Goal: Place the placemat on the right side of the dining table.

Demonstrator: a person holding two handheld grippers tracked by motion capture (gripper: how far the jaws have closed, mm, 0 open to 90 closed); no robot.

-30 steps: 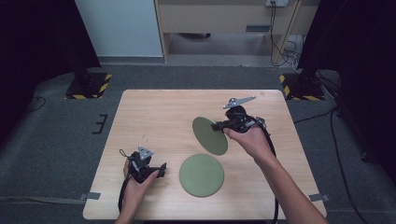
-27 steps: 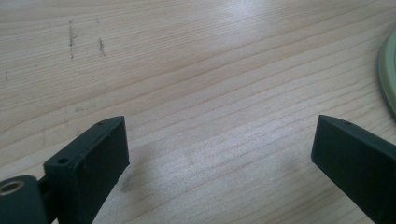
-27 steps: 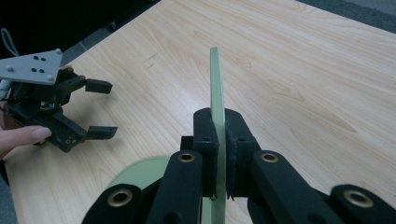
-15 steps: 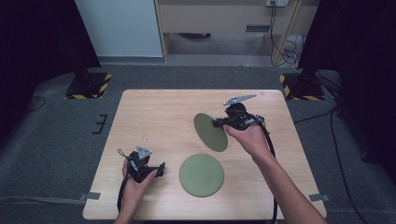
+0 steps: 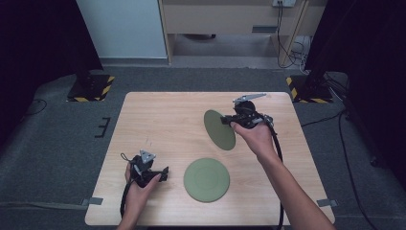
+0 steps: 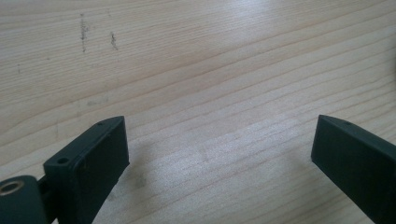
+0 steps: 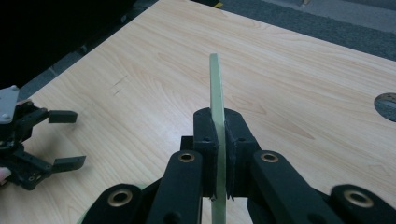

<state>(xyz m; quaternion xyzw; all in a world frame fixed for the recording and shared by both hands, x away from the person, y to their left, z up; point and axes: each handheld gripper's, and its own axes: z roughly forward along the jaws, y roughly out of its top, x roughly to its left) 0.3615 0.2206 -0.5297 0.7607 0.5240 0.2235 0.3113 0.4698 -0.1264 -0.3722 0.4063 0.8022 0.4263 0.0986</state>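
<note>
While the right claw [image 5: 225, 120] is clamping its jaws tight on the rim of a green plate [image 5: 219, 129], it is holding this plate on edge, lifted above the bench [image 5: 158, 120] at the far right part. In the right gripper view the plate [image 7: 215, 98] is standing thin and upright betw. the two black jaws of the claw [image 7: 218, 140], w/ both pads pressing on it. A second green plate [image 5: 207, 179] is lying flat on the bench, nearer to the person, well apart from the held one. The left claw [image 5: 165, 173] is resting low at the near left, just beside the flat plate, not touching it. Its jaws are standing wide open over bare wood [image 6: 210, 84], w/ nothing betw. them.
</note>
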